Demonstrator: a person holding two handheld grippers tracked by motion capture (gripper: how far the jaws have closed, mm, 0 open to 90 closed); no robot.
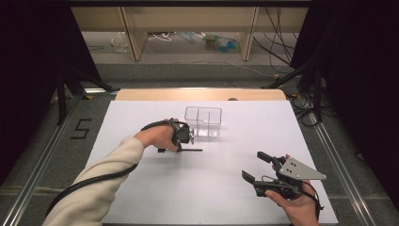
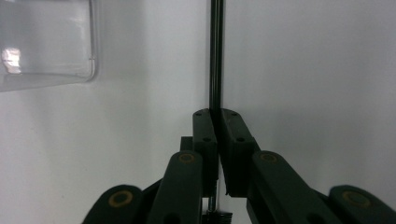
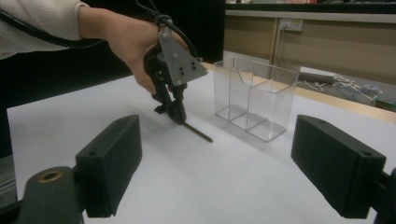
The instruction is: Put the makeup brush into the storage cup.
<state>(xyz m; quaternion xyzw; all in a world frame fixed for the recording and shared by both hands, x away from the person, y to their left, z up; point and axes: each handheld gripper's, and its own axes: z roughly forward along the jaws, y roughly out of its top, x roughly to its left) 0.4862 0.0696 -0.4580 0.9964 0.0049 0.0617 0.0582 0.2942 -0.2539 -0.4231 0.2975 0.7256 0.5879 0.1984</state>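
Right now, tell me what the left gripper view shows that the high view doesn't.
Left gripper view alone: the left hand-held gripper seen close up, its pads pressed against the thin dark rod, with a brush-like end at the bottom edge.
High view alone: the right hand-held gripper with jaws apart, the sleeve, the floor beyond the table.
Both: the rod, the clear plastic container, the white table.

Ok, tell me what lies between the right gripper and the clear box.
Nothing: in the high view, bare white table runs from the right gripper to the clear box.
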